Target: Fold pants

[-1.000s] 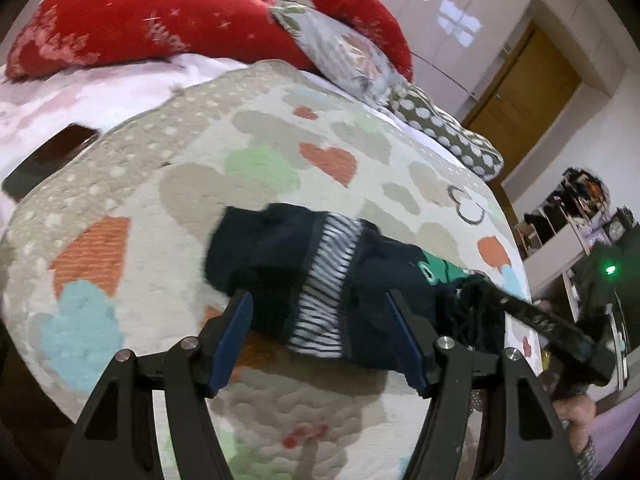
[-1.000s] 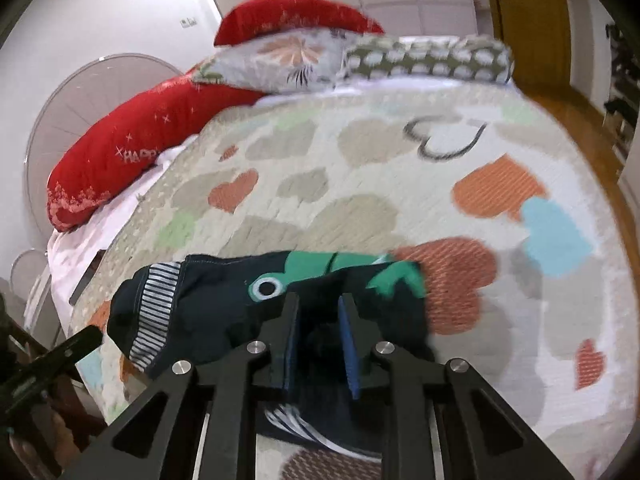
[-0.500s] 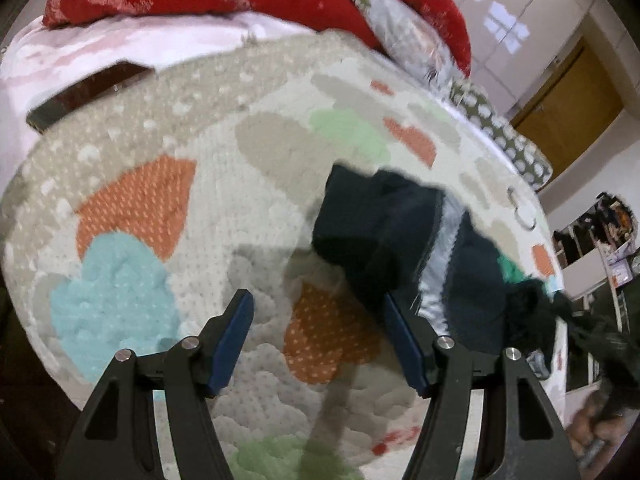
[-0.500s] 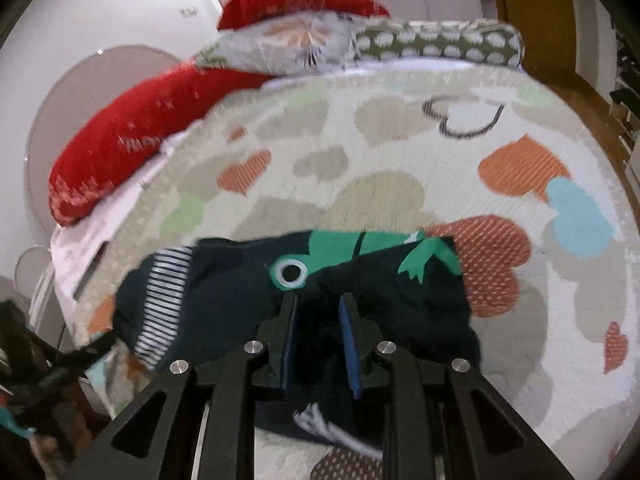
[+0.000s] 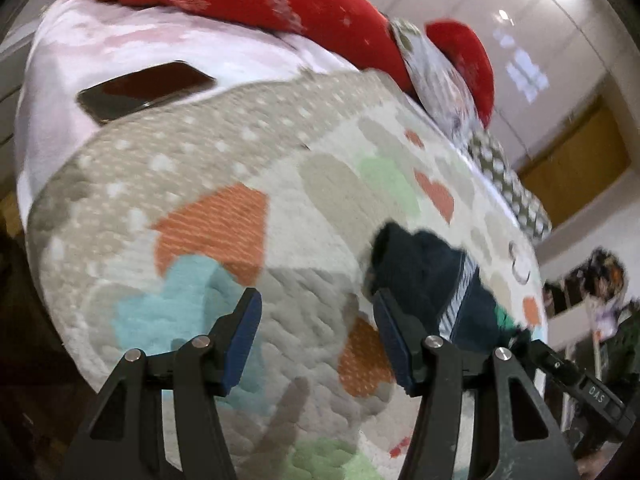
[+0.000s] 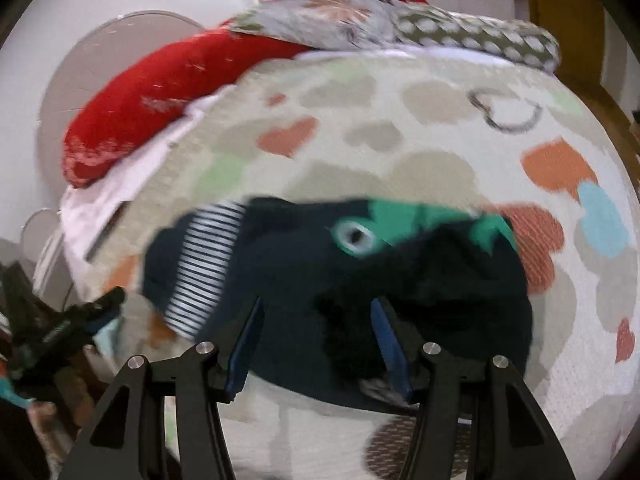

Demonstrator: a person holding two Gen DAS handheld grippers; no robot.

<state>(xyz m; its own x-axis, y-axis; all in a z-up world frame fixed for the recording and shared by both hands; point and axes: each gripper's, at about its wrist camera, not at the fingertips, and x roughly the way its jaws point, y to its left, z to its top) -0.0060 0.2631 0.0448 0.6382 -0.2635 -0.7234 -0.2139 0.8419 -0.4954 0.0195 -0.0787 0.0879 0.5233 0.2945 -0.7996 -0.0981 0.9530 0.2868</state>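
Dark navy pants (image 6: 340, 284) with a striped cuff and a green creature print lie folded in a bundle on the heart-patterned bedspread (image 6: 440, 128). My right gripper (image 6: 318, 340) is open just above the bundle, with dark fabric between its blue pads and nothing held. In the left wrist view the pants (image 5: 432, 280) lie to the right. My left gripper (image 5: 316, 340) is open and empty over bare bedspread (image 5: 224, 184), left of the pants. The right gripper's body (image 5: 576, 384) shows at the lower right of that view.
Red pillows (image 6: 152, 104), a grey patterned pillow (image 6: 320, 16) and a dotted pillow (image 6: 480, 36) line the head of the bed. A dark phone (image 5: 144, 88) lies on the pink sheet near the bed's left edge. A wooden door (image 5: 576, 168) stands beyond.
My right gripper has opened and let go of the pants, which now rest on the bed. My left gripper has swung left, away from the pants, and stayed open.
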